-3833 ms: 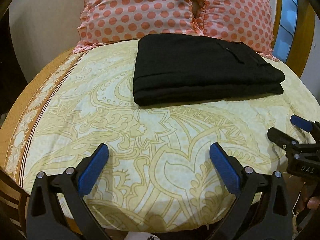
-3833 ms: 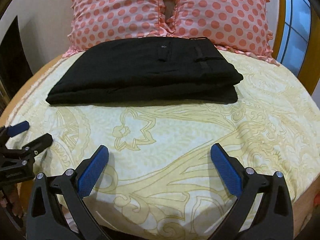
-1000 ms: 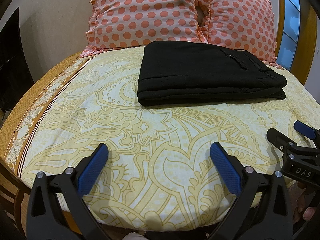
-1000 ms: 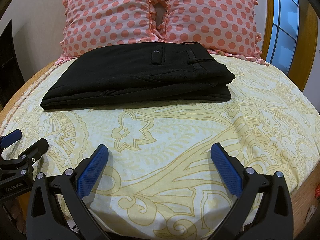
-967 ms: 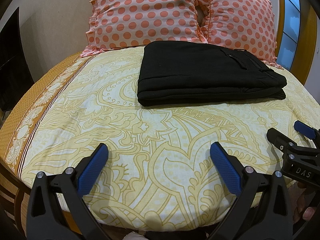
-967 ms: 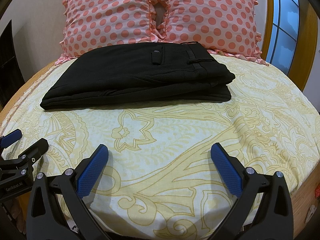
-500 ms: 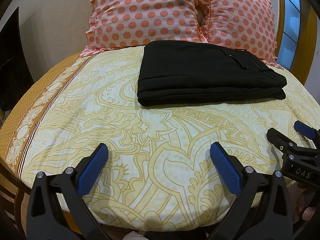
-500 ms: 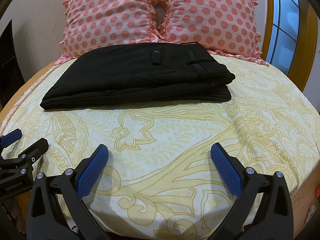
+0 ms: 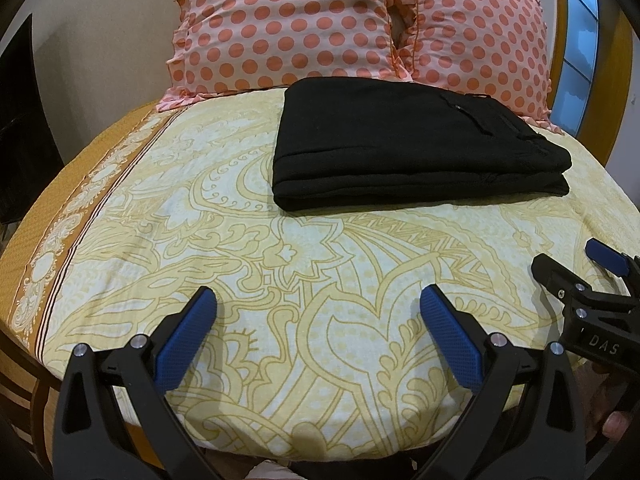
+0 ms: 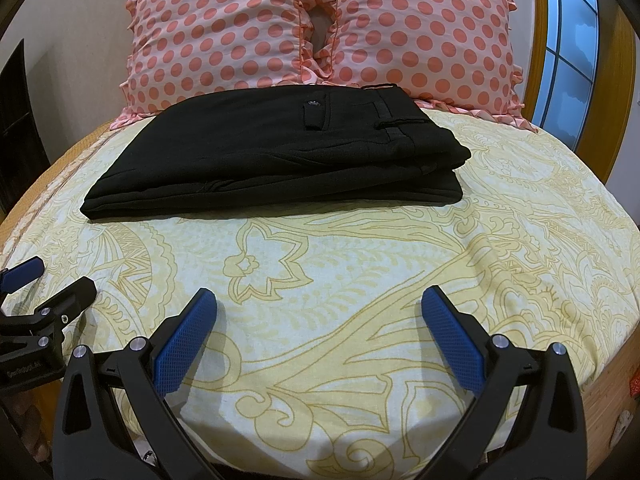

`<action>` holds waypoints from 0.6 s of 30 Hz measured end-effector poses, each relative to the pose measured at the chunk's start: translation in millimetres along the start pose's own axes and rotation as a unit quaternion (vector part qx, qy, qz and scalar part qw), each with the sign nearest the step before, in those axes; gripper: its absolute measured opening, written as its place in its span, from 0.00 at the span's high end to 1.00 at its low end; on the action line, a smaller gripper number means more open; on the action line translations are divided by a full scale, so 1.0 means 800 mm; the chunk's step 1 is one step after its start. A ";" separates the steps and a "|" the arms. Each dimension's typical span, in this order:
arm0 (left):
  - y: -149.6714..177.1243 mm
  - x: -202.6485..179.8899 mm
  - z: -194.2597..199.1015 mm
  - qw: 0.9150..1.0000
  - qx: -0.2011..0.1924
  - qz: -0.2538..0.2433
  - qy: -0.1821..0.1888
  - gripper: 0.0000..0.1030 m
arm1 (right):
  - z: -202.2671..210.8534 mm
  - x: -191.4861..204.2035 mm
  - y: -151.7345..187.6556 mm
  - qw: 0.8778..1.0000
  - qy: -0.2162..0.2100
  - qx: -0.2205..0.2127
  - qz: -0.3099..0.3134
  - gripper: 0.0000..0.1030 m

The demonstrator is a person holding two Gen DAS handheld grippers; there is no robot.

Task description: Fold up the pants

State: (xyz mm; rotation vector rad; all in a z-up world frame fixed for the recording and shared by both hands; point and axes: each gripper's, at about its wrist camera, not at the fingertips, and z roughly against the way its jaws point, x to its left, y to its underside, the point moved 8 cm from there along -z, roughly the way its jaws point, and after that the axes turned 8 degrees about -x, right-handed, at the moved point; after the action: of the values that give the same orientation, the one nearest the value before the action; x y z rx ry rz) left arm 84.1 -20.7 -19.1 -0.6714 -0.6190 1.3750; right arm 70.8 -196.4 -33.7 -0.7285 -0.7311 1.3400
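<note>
Black pants (image 9: 408,140) lie folded in a flat rectangle on the far part of the bed, in front of the pillows; they also show in the right wrist view (image 10: 280,152), waistband to the right. My left gripper (image 9: 318,308) is open and empty, low over the near edge of the bed, well short of the pants. My right gripper (image 10: 318,308) is open and empty too, near the same edge. Each gripper shows at the side of the other's view, the right one (image 9: 576,260) and the left one (image 10: 48,280).
The bed has a yellow patterned sheet (image 9: 240,240) with an orange border on the left. Two pink polka-dot pillows (image 10: 224,28) (image 10: 424,28) lean against the wall behind the pants. A wooden-framed window (image 10: 568,52) is at the right.
Since 3.8 s ago both grippers have drawn back a little and lifted. In the last second nothing has visibly moved.
</note>
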 end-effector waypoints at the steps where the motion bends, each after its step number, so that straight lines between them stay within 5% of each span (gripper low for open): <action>1: 0.000 -0.001 0.000 1.000 0.000 0.000 0.000 0.02 | 0.000 0.000 0.000 1.000 0.000 0.000 0.000 0.01; 18: 0.001 0.000 -0.001 1.000 0.004 0.000 0.000 0.02 | 0.000 0.000 0.000 1.000 0.000 0.000 0.000 0.01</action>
State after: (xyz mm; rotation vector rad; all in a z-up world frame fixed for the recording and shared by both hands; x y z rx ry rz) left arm 84.1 -20.9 -20.1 -0.6653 -0.6135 1.3776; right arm 70.7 -196.3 -33.7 -0.7293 -0.7315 1.3395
